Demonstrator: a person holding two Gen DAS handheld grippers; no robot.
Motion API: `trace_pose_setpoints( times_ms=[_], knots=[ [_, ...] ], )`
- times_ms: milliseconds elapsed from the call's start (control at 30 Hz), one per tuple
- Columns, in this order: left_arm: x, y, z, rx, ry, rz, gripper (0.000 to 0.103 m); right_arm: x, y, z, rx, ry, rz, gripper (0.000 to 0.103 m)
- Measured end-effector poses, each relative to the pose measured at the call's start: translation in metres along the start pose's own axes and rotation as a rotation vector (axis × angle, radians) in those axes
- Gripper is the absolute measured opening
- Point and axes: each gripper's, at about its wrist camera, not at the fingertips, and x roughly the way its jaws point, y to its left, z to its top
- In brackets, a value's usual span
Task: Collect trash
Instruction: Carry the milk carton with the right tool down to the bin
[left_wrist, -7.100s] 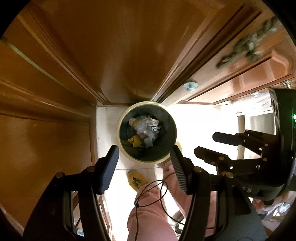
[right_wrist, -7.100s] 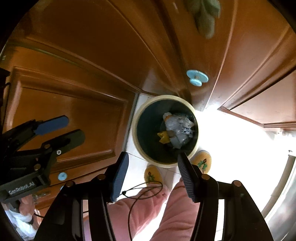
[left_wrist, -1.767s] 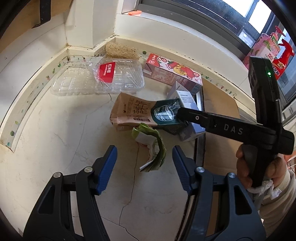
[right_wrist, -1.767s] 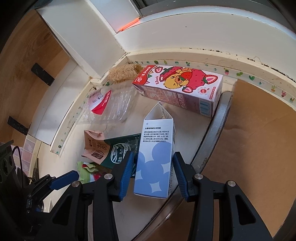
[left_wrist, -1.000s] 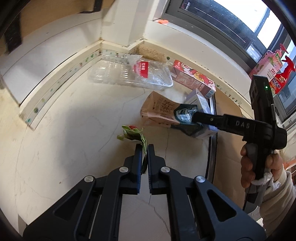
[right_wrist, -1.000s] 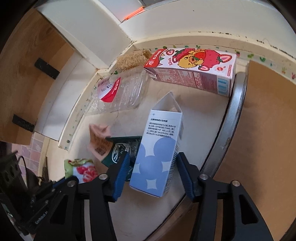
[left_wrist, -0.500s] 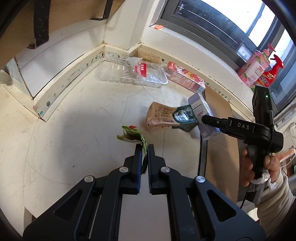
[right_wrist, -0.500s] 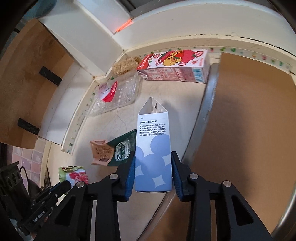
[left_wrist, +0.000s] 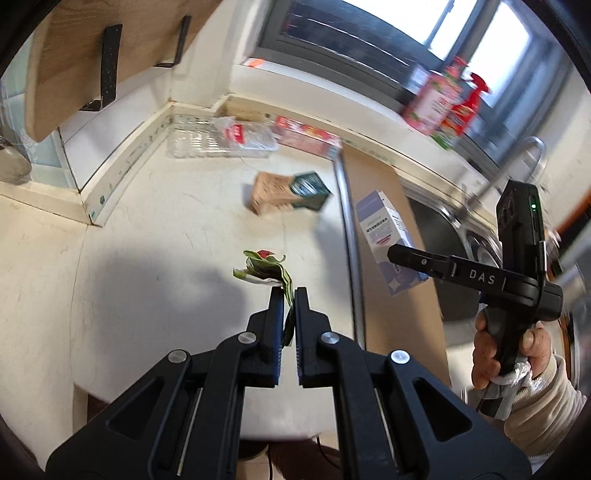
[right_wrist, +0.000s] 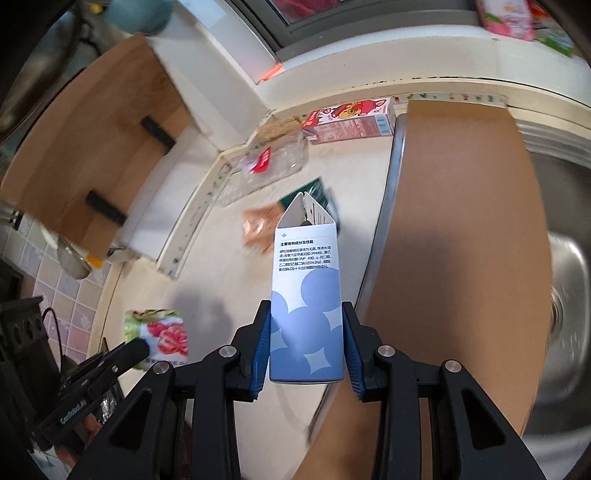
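Note:
My left gripper (left_wrist: 290, 292) is shut on a crumpled green wrapper (left_wrist: 264, 266) with a strawberry print, held above the pale counter (left_wrist: 155, 258). The same wrapper (right_wrist: 162, 332) shows at the lower left of the right wrist view. My right gripper (right_wrist: 306, 317) is shut on a blue and white carton (right_wrist: 304, 291). Its blue pads press both sides and the open spout points away from me. In the left wrist view that carton (left_wrist: 384, 225) hangs over the edge of the sink, with a hand (left_wrist: 491, 354) holding the right gripper's handle.
On the counter lie a brown and green pouch (left_wrist: 284, 192), a clear plastic tray (left_wrist: 221, 136) and a red strawberry carton (left_wrist: 306, 134) by the wall. A brown board (right_wrist: 454, 221) covers part of the steel sink (right_wrist: 561, 266). Bottles (left_wrist: 443, 103) stand on the sill.
The right jaws have closed onto the carton. Both grippers have lifted and drawn back from the counter with carton and wrapper, so the remaining litter looks farther away.

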Motion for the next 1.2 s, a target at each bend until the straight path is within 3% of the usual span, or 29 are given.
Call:
trace_pose_setpoints(
  times_ms=[400, 700, 967, 1200],
  knots=[
    [-0.082, -0.014, -0.093, 0.224, 0.055, -0.124, 0.003, -0.085, 0.062, -0.175, 0.078, -0.113, -0.046, 0.035],
    [-0.106, -0.024, -0.153, 0.301, 0.14, -0.175, 0.003, -0.107, 0.08, -0.298, 0.116, -0.057, -0.074, 0.035],
    [-0.07, -0.018, -0.191, 0.262, 0.273, -0.142, 0.003, -0.092, 0.068, -0.361, 0.116, 0.057, -0.119, 0.035],
    [0.014, 0.0, -0.246, 0.221, 0.441, -0.044, 0.003, -0.021, 0.041, -0.392, 0.095, 0.215, -0.13, 0.035]
  ],
)
